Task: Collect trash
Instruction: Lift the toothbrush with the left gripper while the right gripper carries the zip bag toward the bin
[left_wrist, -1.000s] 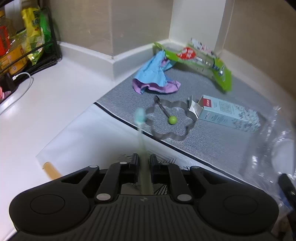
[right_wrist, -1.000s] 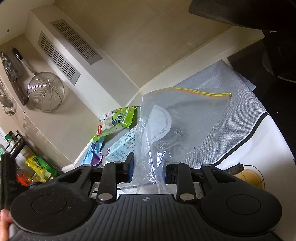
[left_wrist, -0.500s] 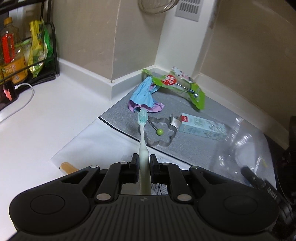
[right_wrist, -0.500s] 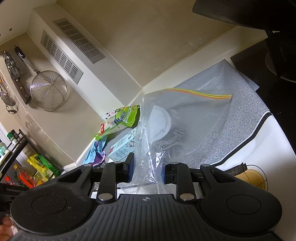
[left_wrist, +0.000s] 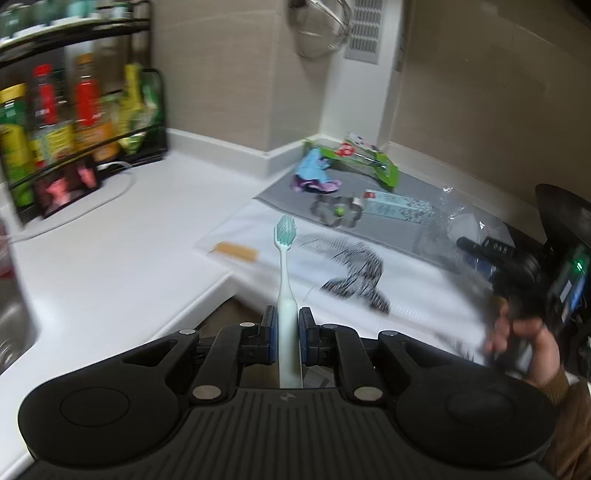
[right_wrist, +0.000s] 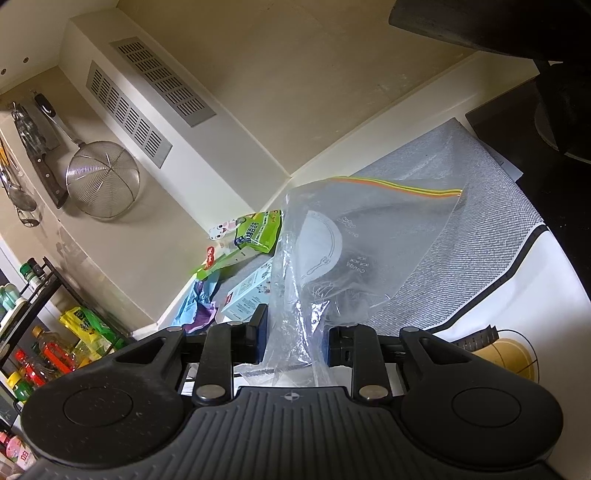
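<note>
My left gripper (left_wrist: 287, 325) is shut on a pale green toothbrush (left_wrist: 285, 266) that stands upright, bristles on top, held back from the counter's front edge. My right gripper (right_wrist: 297, 334) is shut on the bunched bottom of a clear zip bag (right_wrist: 354, 251), whose coloured zip strip points away over the grey mat (right_wrist: 480, 229). In the left wrist view that bag (left_wrist: 461, 225) and the right gripper (left_wrist: 476, 247), with a hand behind it, appear at the right. On the mat lie a green wrapper (left_wrist: 354, 158), a blue and purple cloth (left_wrist: 314, 177), a small carton (left_wrist: 399, 206) and a flower-shaped metal ring (left_wrist: 336, 212).
A black rack (left_wrist: 74, 122) of bottles stands at the back left with a white cable (left_wrist: 92, 206) beside it. A sink edge (left_wrist: 11, 325) shows at the far left. A white sheet (left_wrist: 332, 266) with dark print covers the counter front. A strainer (right_wrist: 103, 179) hangs on the wall.
My left gripper has pulled back and up from the mat with the toothbrush, so the counter edge and the rack now show. The right gripper and the bag have kept still.
</note>
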